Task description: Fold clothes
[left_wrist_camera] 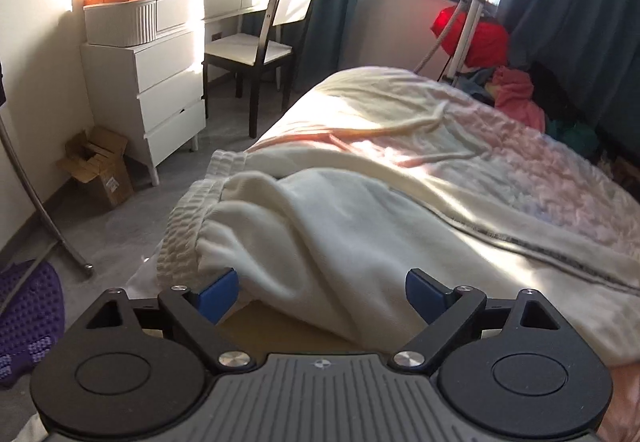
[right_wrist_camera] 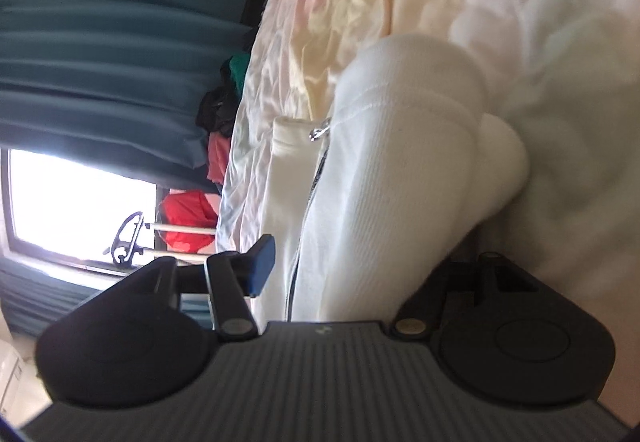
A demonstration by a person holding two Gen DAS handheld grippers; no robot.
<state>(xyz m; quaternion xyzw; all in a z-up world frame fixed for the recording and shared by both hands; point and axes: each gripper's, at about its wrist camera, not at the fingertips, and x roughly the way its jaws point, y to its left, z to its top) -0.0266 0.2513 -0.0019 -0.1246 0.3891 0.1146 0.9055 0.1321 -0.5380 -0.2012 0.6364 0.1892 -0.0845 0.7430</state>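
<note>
— One cream zip-up jacket (left_wrist_camera: pixel 320 226) lies on the bed (left_wrist_camera: pixel 520 170), bunched near the bed's left edge, its ribbed hem (left_wrist_camera: pixel 180 222) toward the floor and its dark zipper (left_wrist_camera: pixel 560 254) running off to the right.

— And the tongs?

— Left gripper (left_wrist_camera: pixel 322 292) hangs just above the fleece with its blue pads (left_wrist_camera: pixel 218 292) spread wide; cloth lies between them, but neither pad presses on it. Right gripper (right_wrist_camera: pixel 360 262) is turned on its side at the ribbed cuff (right_wrist_camera: pixel 392 170). One blue pad (right_wrist_camera: pixel 262 266) stands clear of the fabric; the other is hidden behind the cloth, so nothing looks pinched.

— Around the bed?

— White drawers (left_wrist_camera: pixel 160 90) and a dark chair (left_wrist_camera: pixel 260 42) by the wall, teal curtains (left_wrist_camera: pixel 572 2) at the window, a red heap (left_wrist_camera: pixel 480 34) beneath it.
</note>
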